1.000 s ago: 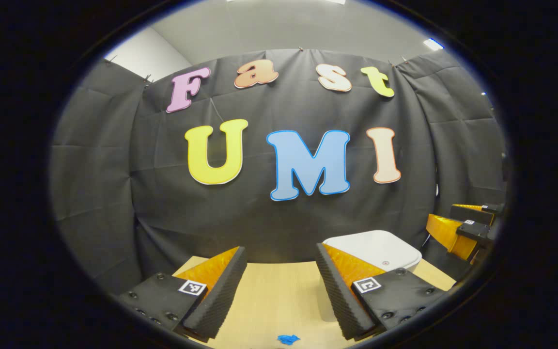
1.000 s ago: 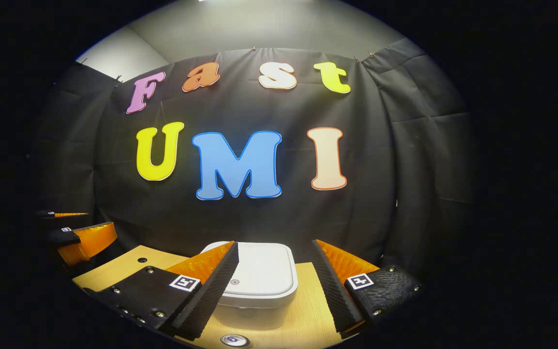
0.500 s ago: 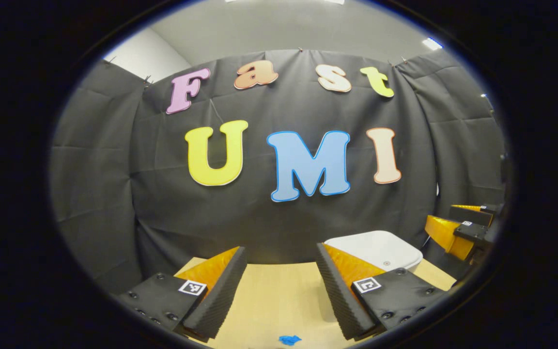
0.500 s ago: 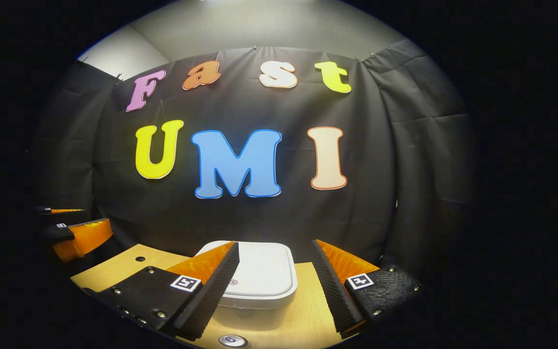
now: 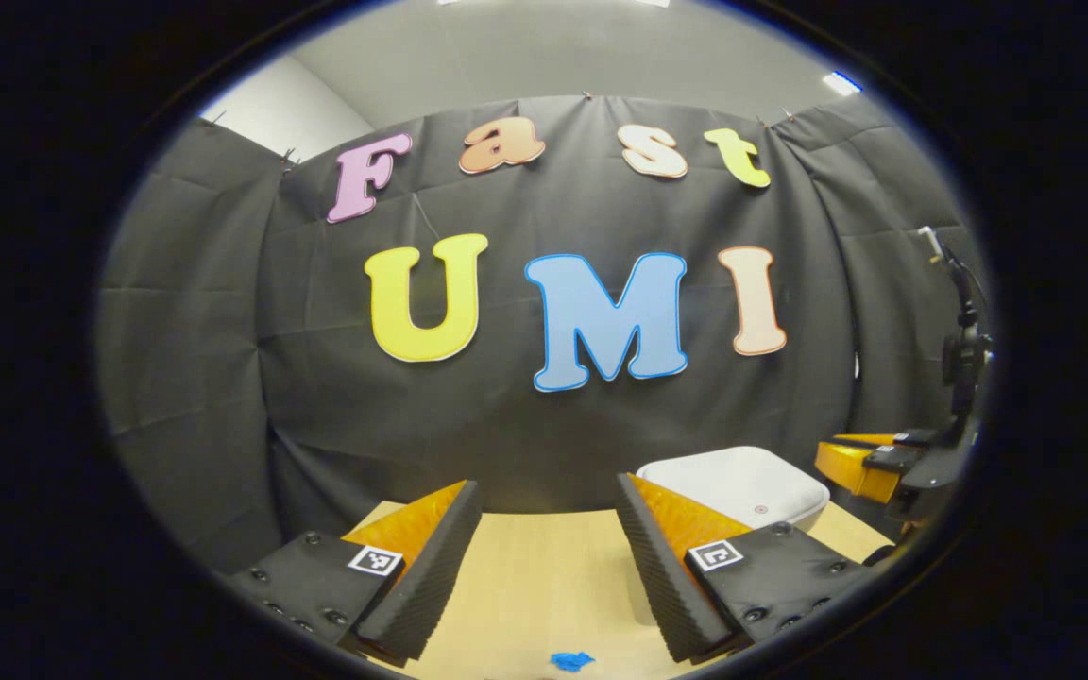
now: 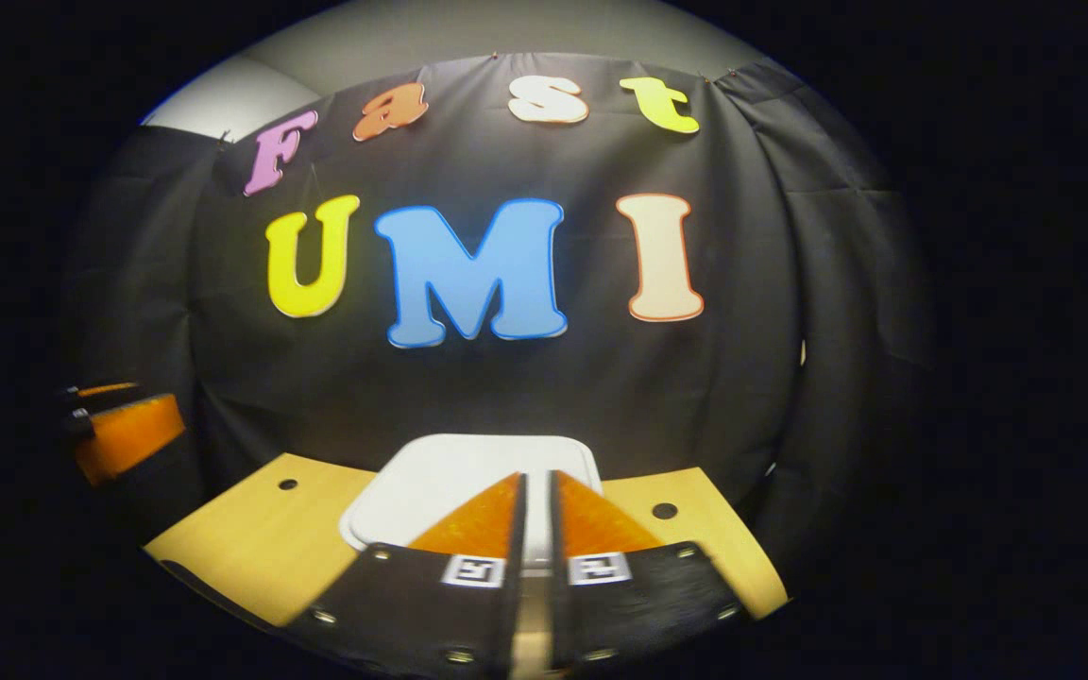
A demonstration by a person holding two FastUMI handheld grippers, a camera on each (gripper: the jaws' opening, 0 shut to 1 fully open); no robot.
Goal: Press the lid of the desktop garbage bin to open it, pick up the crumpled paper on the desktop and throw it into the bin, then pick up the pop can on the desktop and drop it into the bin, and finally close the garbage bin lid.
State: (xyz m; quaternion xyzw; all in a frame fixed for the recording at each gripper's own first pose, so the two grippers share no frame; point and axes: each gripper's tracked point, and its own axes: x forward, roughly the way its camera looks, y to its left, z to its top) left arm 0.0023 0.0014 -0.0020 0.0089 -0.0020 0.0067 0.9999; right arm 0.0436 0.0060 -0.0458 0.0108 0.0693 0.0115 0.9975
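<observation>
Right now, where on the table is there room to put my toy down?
The bare wood between the left gripper and the cloth wall, left of the bin, is free. So is the table on either side of the bin, round the little holes. It is crowded over the bin lid, where the right gripper hangs shut.

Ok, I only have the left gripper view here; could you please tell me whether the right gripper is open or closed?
Observer: Nearly closed: the right gripper shows just a thin slit between its fingers, holding nothing.
Operator: Thanks, where does it point?
Observer: At the white square plastic bin lid, which lies flat and closed; contact I cannot judge.
Operator: Anything beside the bin?
Observer: Two small round holes in the light wooden tabletop, one each side.
</observation>
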